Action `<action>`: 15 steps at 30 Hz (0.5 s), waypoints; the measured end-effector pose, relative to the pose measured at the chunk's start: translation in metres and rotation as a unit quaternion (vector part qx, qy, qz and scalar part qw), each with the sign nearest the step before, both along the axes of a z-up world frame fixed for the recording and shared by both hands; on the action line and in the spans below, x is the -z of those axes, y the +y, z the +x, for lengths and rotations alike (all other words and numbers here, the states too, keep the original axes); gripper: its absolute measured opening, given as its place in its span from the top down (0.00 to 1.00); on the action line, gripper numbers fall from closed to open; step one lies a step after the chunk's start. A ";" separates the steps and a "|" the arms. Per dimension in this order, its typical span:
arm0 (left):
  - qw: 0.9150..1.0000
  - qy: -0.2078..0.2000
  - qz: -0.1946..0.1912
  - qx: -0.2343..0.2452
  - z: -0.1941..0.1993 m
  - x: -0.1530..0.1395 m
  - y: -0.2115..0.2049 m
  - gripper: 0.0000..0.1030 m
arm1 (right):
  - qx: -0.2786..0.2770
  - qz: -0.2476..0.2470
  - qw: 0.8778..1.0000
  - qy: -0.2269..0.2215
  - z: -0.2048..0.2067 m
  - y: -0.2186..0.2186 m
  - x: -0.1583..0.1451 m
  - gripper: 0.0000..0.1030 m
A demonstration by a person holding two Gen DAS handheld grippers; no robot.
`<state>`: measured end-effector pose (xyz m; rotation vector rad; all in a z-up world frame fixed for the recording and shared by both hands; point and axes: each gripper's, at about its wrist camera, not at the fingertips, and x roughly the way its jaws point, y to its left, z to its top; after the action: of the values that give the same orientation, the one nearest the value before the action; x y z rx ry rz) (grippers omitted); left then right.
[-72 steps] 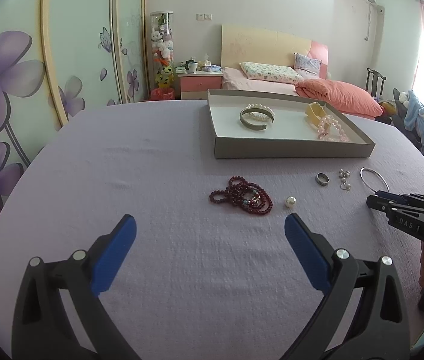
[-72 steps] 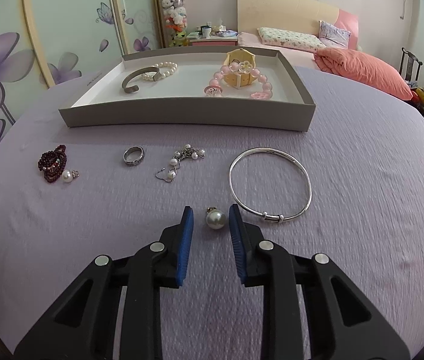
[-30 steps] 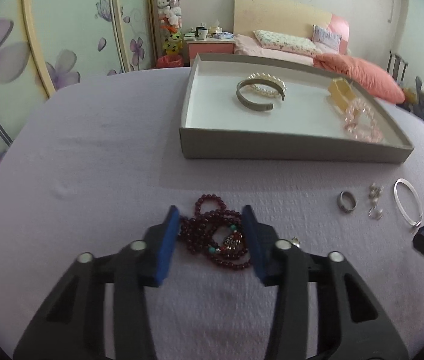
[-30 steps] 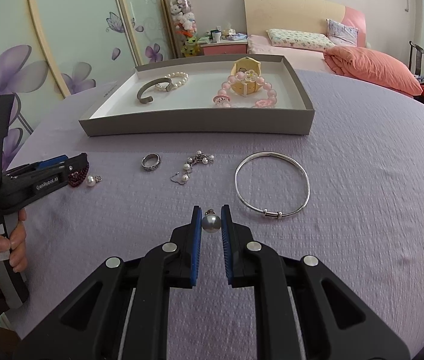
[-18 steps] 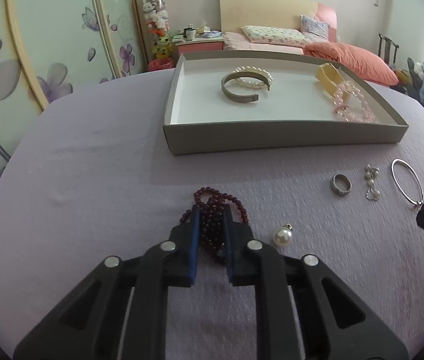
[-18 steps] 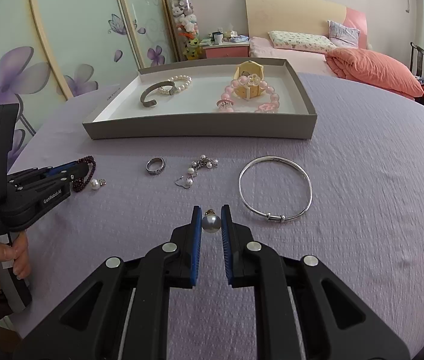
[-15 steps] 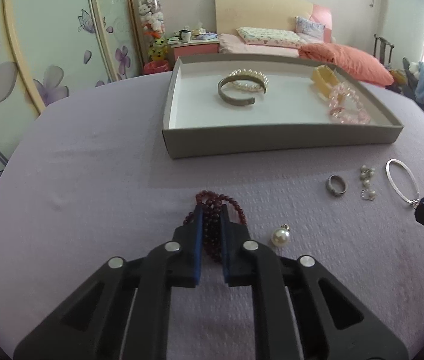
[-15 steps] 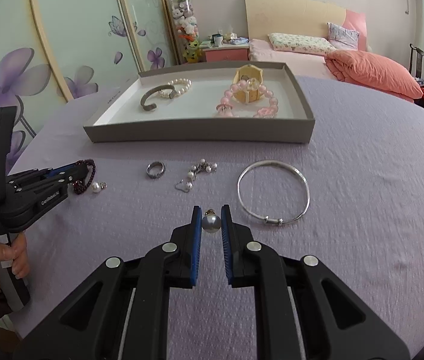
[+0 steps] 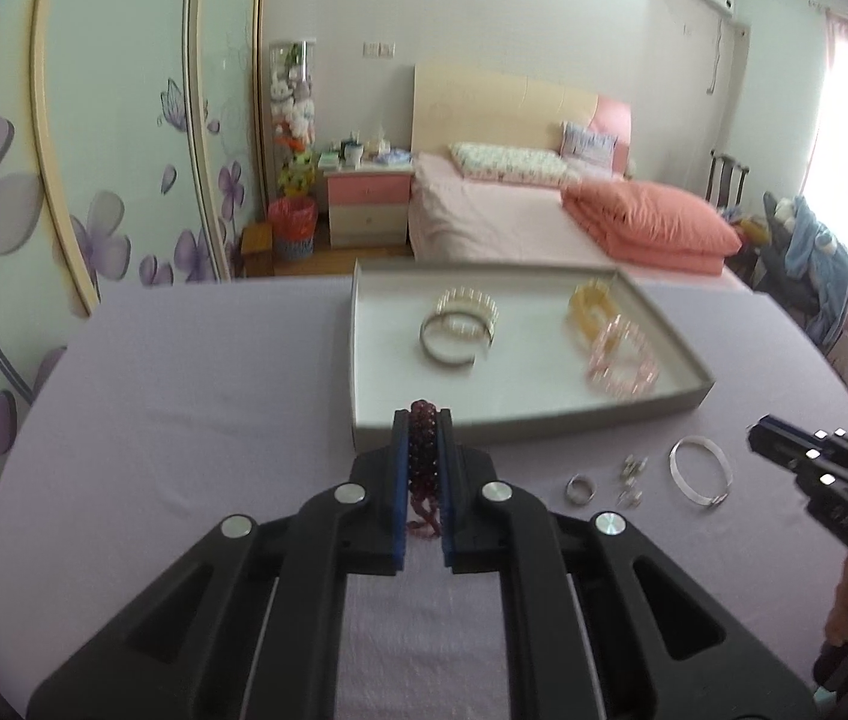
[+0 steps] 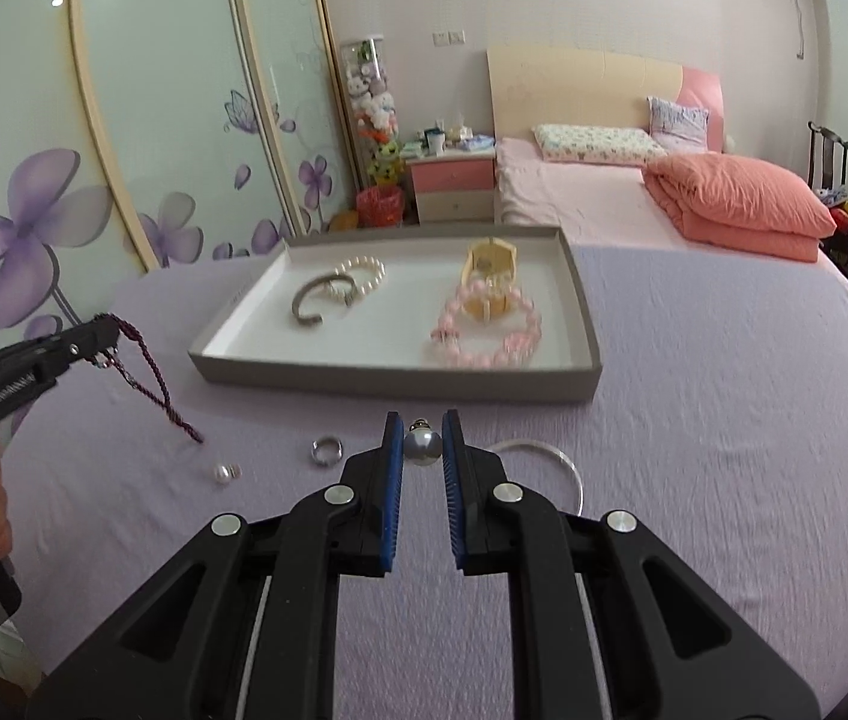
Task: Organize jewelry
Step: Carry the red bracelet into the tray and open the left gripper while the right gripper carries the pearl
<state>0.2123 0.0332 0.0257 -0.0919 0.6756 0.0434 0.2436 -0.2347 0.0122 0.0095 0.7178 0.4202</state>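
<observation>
A lilac cloth (image 10: 724, 396) covers the round table, and beyond it the bedroom runs back to a bed (image 10: 574, 192) with a folded salmon quilt (image 10: 742, 204), a pink nightstand (image 10: 454, 186) and sliding wardrobe doors (image 10: 141, 138) painted with purple flowers. A shallow grey tray (image 10: 399, 373) sits toward the table's far side, holding a silver cuff (image 10: 318, 300), a pearl bracelet (image 10: 363, 273), a yellow bangle (image 10: 490, 279) and a pink bead bracelet (image 10: 487, 336).

On the bare cloth nearer to me lie a silver ring (image 10: 326, 451), a loose pearl (image 10: 225, 473), a small pearl earring cluster (image 9: 631, 480) (too blurred to read finely) and a thin silver bangle (image 9: 698, 471).

The left gripper (image 9: 424, 420) is clamped on the dark red bead bracelet (image 9: 422, 456), whose strands dangle clear of the cloth, in front of the tray's near wall. The right gripper (image 10: 422, 423) pinches a grey pearl pendant (image 10: 422, 444) between its blue pads, above the cloth and short of the tray.
</observation>
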 end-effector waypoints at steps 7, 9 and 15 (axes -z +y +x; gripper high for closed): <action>0.999 -0.036 -0.001 0.000 0.010 -0.040 -0.003 0.92 | -0.001 0.005 1.000 -0.013 0.011 0.003 -0.012 0.87; 0.999 -0.046 0.000 -0.003 0.017 -0.051 -0.003 0.92 | -0.001 0.007 1.000 -0.015 0.015 0.003 -0.014 0.87; 0.999 -0.053 0.005 -0.009 0.041 -0.064 -0.002 0.92 | 0.003 0.006 1.000 -0.025 0.030 0.000 -0.019 0.87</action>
<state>0.2530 0.0308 0.0896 -0.0910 0.5691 0.0594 0.2737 -0.2348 0.0316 0.0114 0.6660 0.4177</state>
